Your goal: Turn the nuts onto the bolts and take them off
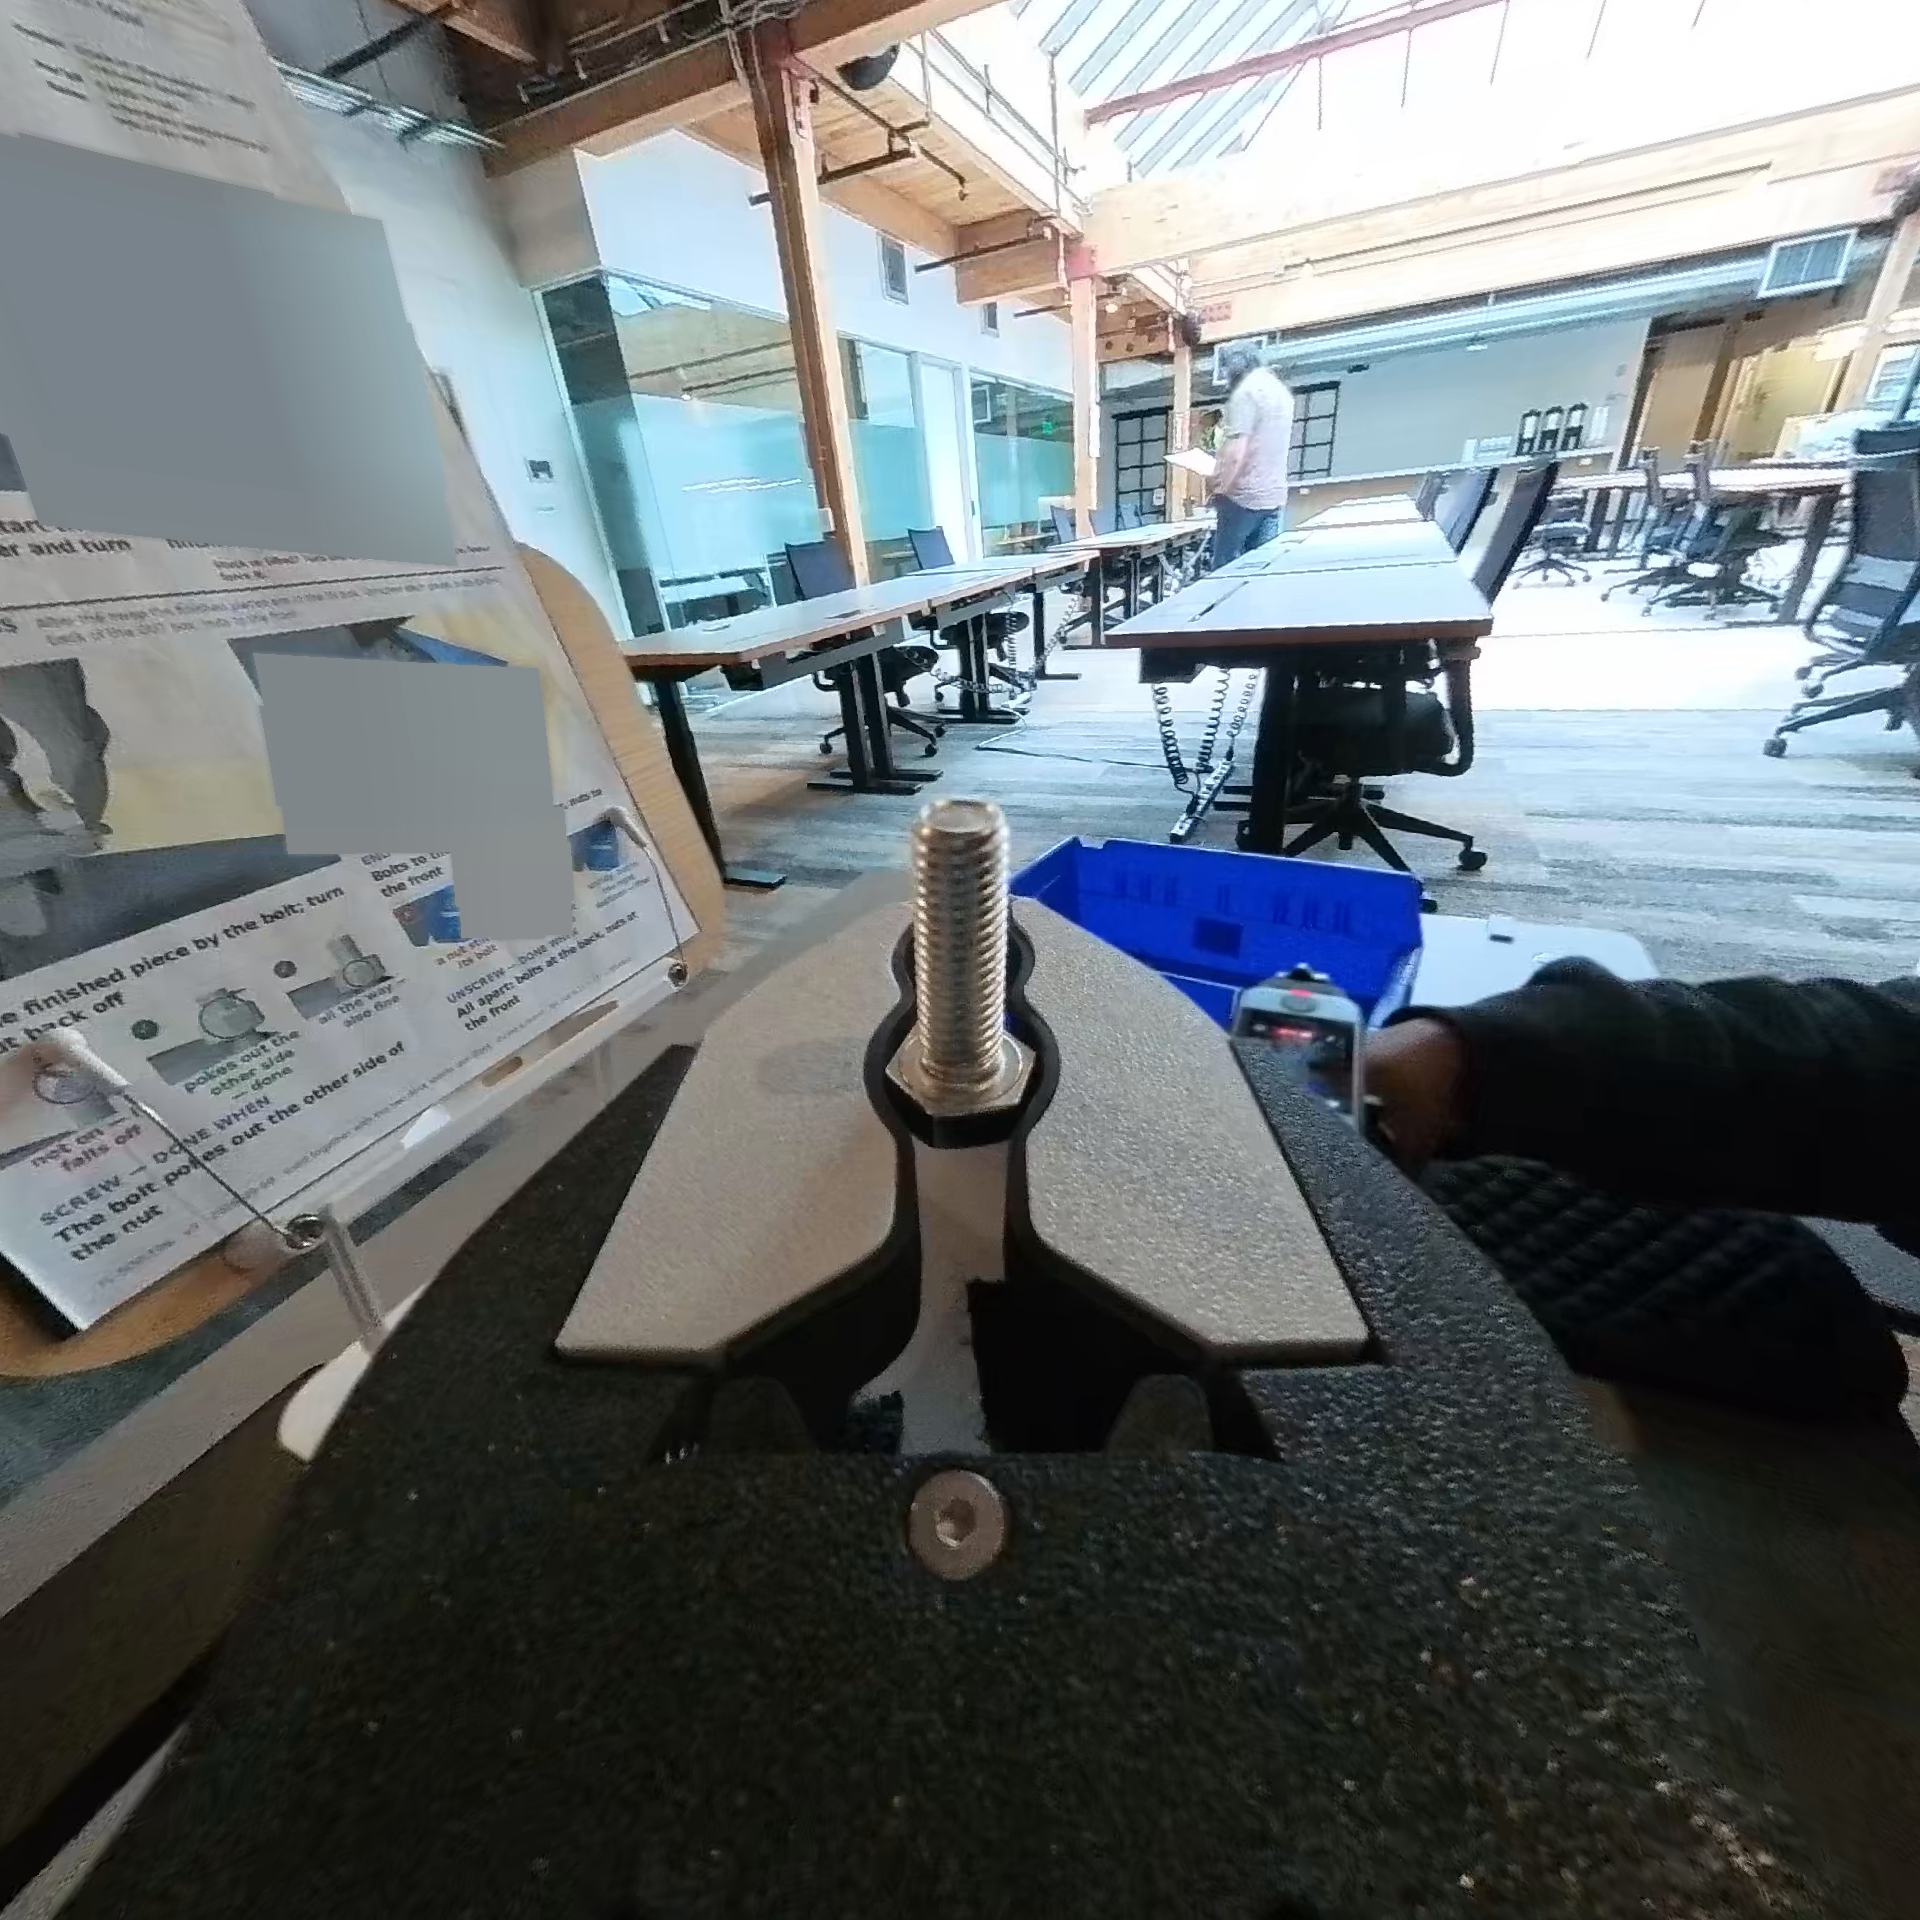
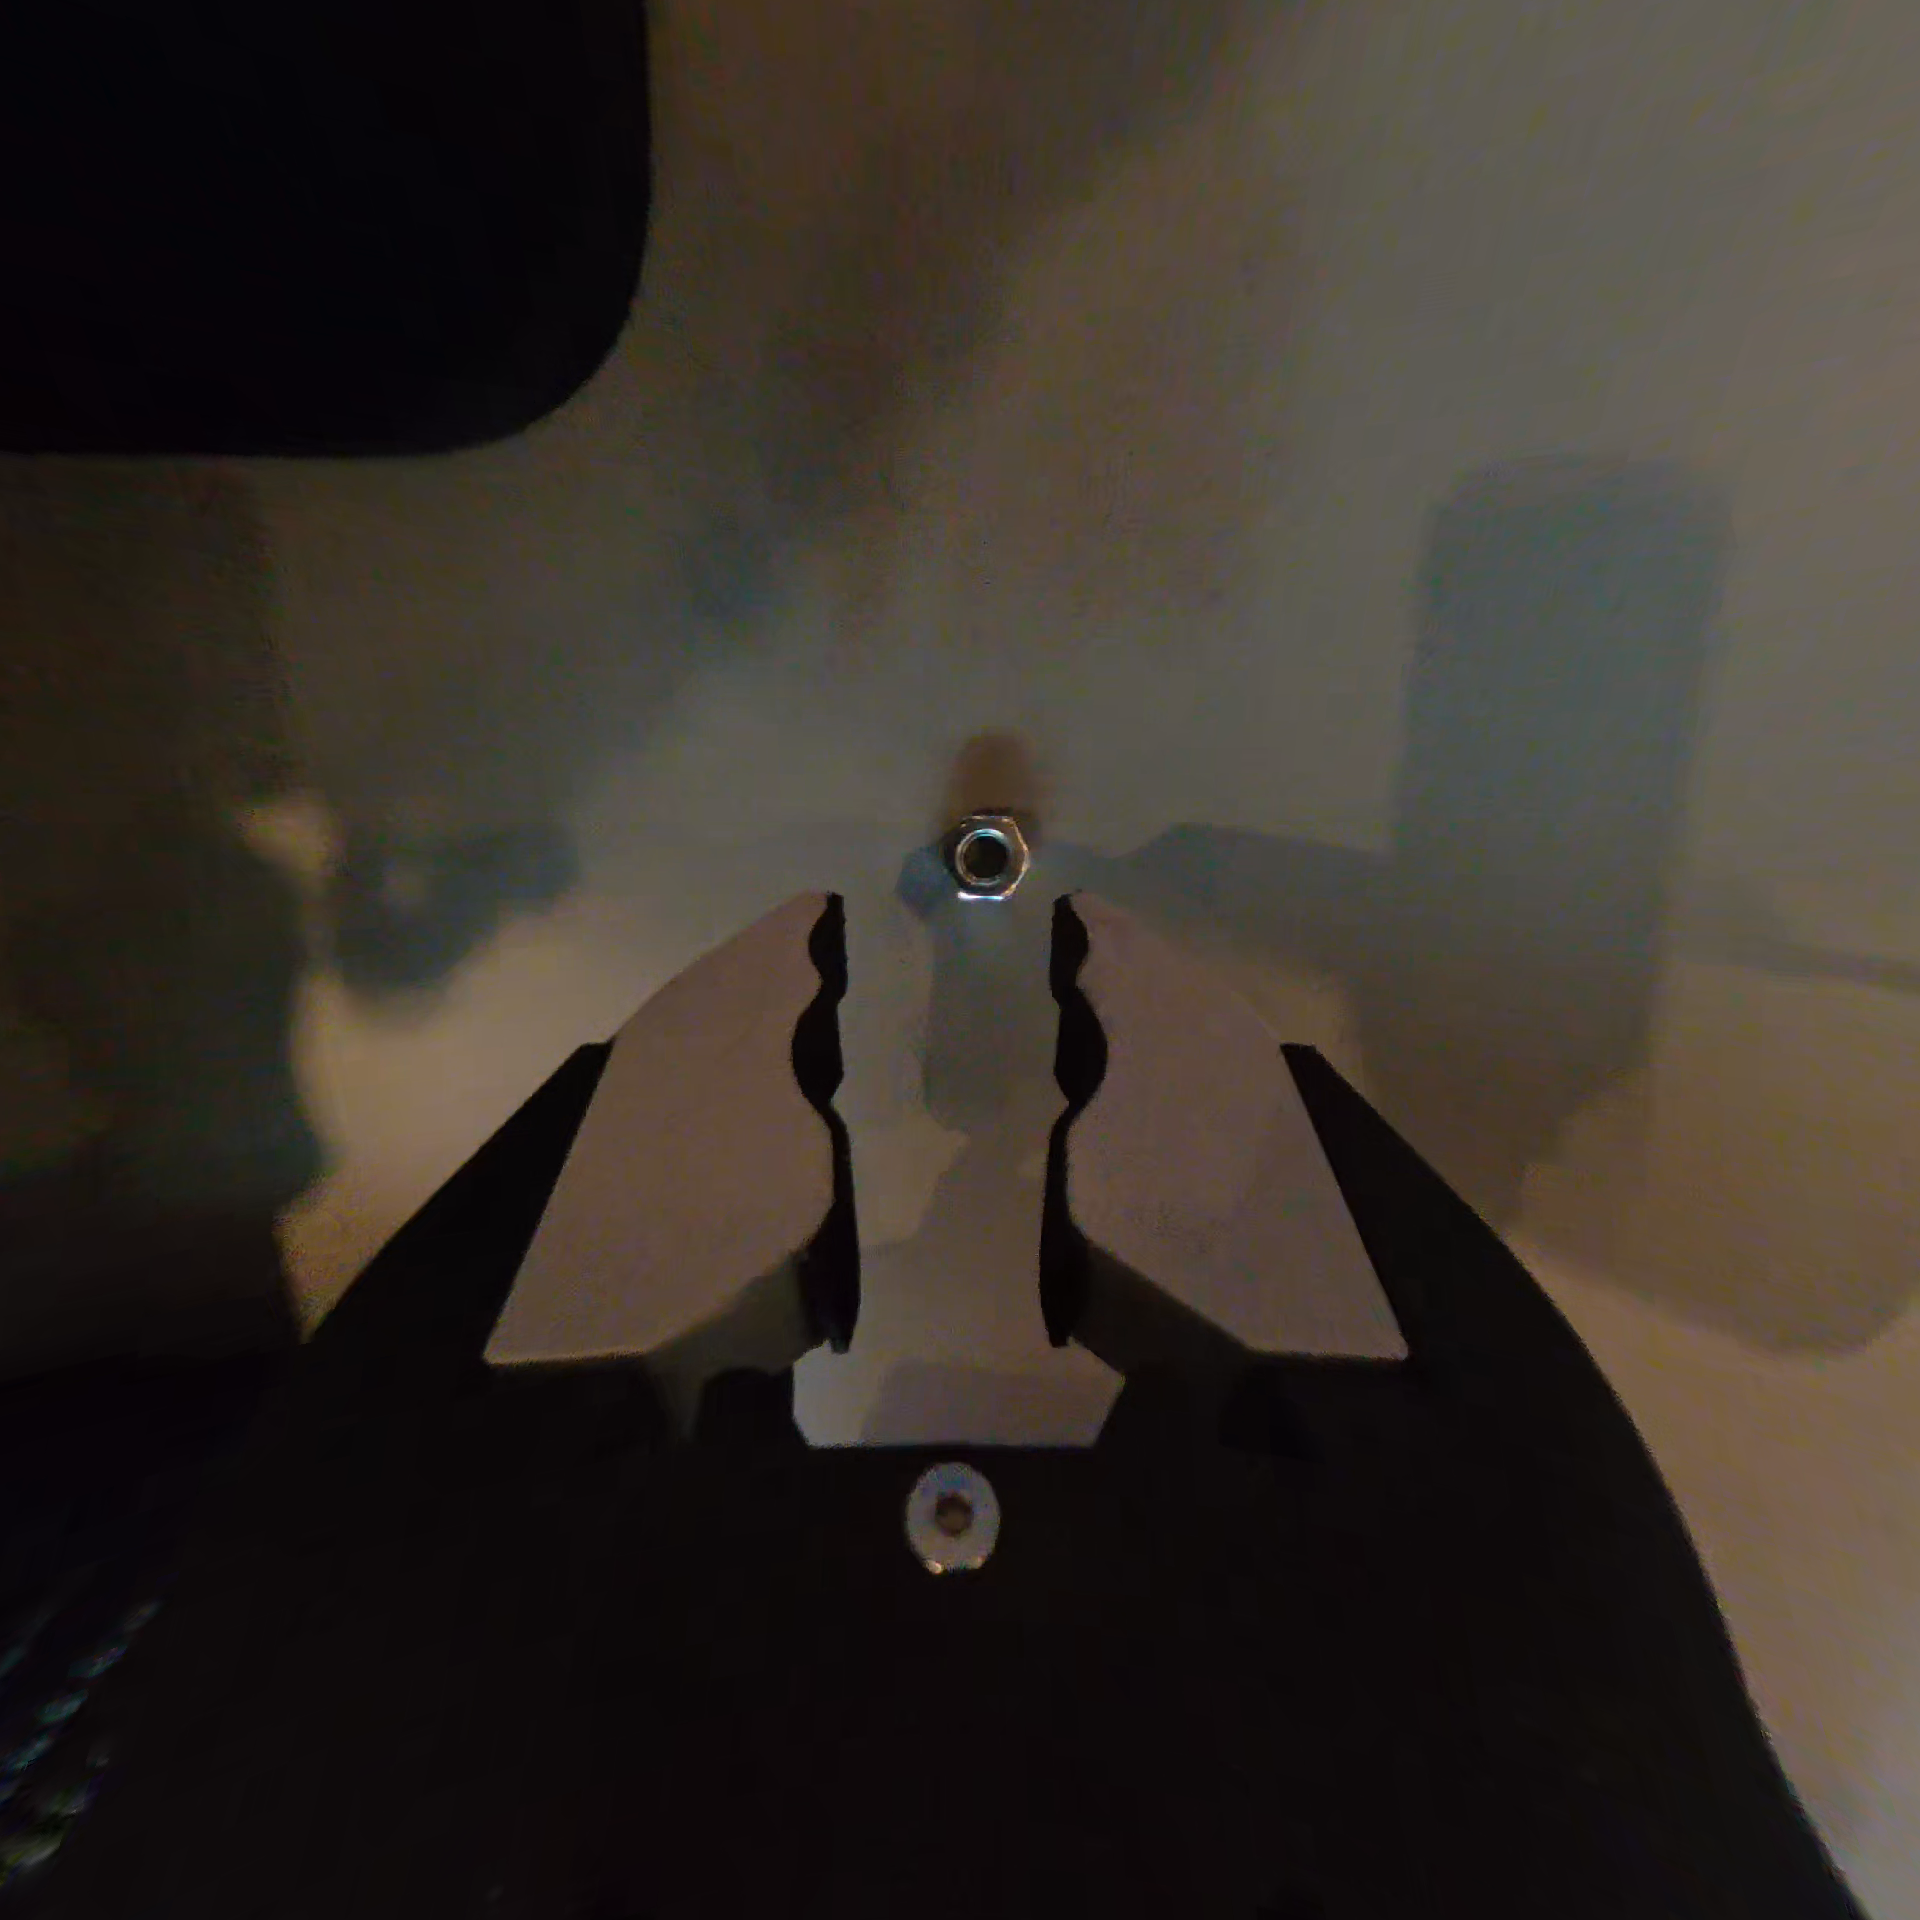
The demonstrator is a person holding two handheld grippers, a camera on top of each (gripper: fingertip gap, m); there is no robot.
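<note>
**Bolt held upright, nut not yet picked up**

Closest to our left camera, the left gripper (image 1: 961, 1049) pinches 1 bolt (image 1: 958, 966) by its hex head, jaws pressed against it, threaded shank pointing up toward 12 o'clock. We judge it is held this way so the thread end stays free for a nut. At 3 o'clock a sleeved hand (image 1: 1403, 1091) reaches toward a blue bin (image 1: 1226, 920); at 9 o'clock stands an instruction sheet (image 1: 260, 987).

Our right gripper (image 2: 948, 909) is spread and holds nothing. 1 nut (image 2: 987, 857) lies flat on the pale tabletop (image 2: 1299, 312) just past the fingertips at 12 o'clock, hole facing us, untouched.
</note>
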